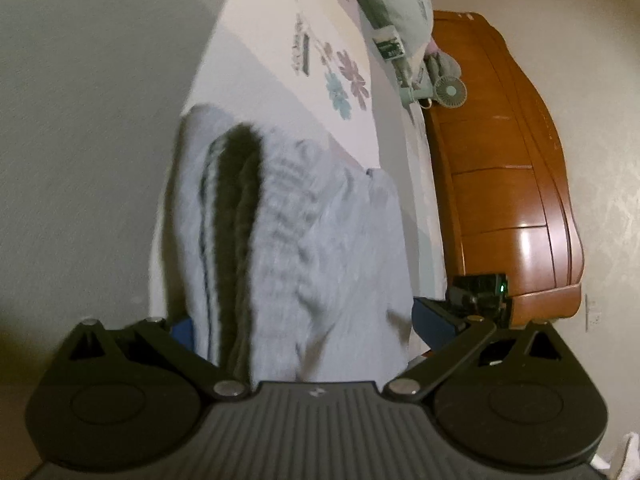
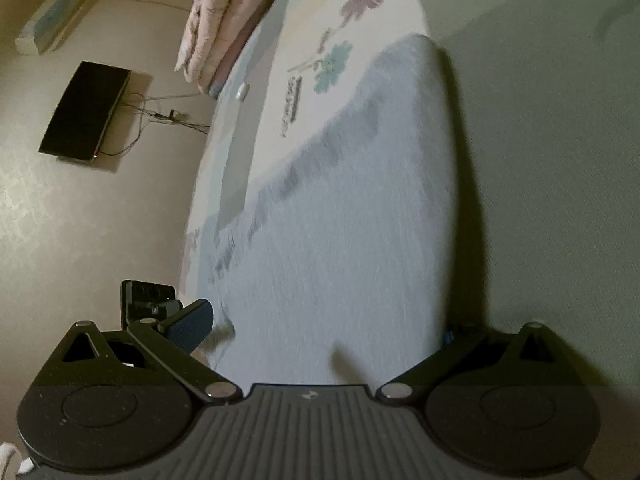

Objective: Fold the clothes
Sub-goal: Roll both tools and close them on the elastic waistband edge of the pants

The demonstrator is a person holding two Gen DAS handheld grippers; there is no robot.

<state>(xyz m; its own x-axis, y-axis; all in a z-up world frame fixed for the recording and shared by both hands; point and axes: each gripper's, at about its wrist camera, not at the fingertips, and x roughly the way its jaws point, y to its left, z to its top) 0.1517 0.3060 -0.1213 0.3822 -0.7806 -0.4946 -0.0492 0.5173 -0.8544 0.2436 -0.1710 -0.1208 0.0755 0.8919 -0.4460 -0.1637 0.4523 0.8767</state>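
Between the spread fingers of both claws: a pale blue knitted garment (image 1: 320,232), soft and blurred in both wrist views.
Garment, left wrist view: it lies on a white bedsheet printed with purple and teal flowers (image 1: 304,64), bunched into folds, with a dark opening edged in thin stripes running along its length; this may be a neckline or a sleeve mouth, but the blur makes it hard to say.
Garment, right wrist view: the pale blue cloth (image 2: 352,208) stretches flat and smooth from the claw toward the far edge of the bed, with a band of darker ribbing along its left side.
Left gripper (image 1: 304,320): jaws spread wide, one blue-padded finger (image 1: 434,318) clear of the cloth on the right, the other mostly hidden behind the garment's edge on the left; the cloth fills the gap but nothing pinches it.
Right gripper (image 2: 328,328): jaws likewise spread wide, a blue textured pad (image 2: 192,324) showing at the left, only a sliver of blue at the right past the garment's edge.
Bed surroundings, left wrist view: a glossy brown wooden headboard (image 1: 512,168) beside the sheet, a small mint-green fan (image 1: 448,92) near it, and a pale pillow (image 1: 408,8) further off.
Bed surroundings, right wrist view: a folded pink quilt (image 2: 224,20) at the bed's far end, and a flat black screen (image 2: 86,110) with trailing cables.
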